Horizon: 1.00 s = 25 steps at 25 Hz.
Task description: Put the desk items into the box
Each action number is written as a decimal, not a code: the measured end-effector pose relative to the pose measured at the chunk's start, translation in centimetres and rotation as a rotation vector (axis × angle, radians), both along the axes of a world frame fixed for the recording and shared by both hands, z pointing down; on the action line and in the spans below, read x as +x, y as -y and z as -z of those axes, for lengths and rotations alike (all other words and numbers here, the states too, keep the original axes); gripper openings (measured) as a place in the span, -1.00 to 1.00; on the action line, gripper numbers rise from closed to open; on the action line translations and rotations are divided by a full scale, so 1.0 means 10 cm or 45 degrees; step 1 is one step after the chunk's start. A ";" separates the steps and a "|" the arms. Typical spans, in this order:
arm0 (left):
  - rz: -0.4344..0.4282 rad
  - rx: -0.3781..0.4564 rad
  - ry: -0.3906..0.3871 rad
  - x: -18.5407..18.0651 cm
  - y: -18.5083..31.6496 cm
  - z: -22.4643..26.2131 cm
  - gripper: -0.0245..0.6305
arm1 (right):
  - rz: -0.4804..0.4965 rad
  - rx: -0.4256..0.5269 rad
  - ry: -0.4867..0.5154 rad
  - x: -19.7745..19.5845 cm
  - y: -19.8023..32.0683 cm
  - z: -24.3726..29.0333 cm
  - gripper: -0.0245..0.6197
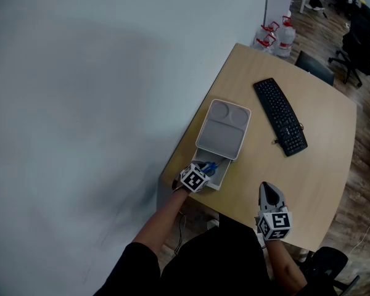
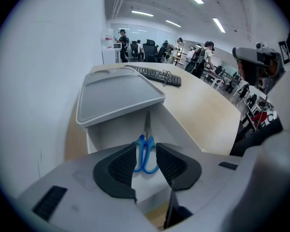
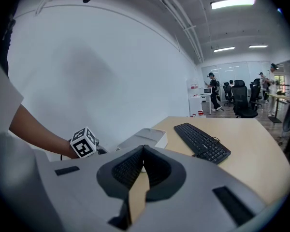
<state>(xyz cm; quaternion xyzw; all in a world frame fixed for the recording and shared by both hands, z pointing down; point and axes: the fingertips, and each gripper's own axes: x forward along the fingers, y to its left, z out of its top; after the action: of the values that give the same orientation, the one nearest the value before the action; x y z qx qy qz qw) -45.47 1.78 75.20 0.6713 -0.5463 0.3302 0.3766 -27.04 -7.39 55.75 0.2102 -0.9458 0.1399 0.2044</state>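
A white box [image 1: 219, 180] stands at the desk's near left corner, its grey lid [image 1: 223, 128] slid back over the far part. Blue-handled scissors [image 2: 147, 124] lie flat on the box floor [image 2: 113, 132]. My left gripper [image 2: 146, 148] hangs over the box's open end, open, with the scissor handles in the gap and neither pad pressing on them. In the head view the left gripper [image 1: 202, 171] sits at the box's near rim, over the scissors [image 1: 208, 166]. My right gripper [image 1: 269, 193] is shut and empty above bare desk, to the right of the box.
A black keyboard [image 1: 280, 116] lies diagonally right of the box. The white wall runs close along the desk's left side. Beyond the far desk corner are water bottles [image 1: 277, 34] and office chairs [image 1: 357, 39]. People stand far off in the room.
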 end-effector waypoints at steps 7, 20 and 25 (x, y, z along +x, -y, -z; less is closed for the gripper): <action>0.167 0.175 -0.033 -0.01 -0.17 0.58 -0.60 | 0.003 0.052 0.026 0.22 -0.23 0.24 -0.74; 0.342 0.743 -0.223 0.93 -0.63 2.06 -0.68 | -0.089 0.112 -0.017 1.24 -0.66 0.73 -0.74; 0.408 0.918 -0.272 1.35 -0.79 2.70 -0.85 | -0.146 0.157 -0.010 1.62 -0.66 1.08 -0.74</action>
<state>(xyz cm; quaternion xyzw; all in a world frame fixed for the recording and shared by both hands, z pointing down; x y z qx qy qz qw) -31.96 9.73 48.18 0.6972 -0.6826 -0.0169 0.2183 -10.81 -0.76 44.92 0.2768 -0.9382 0.0920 0.1865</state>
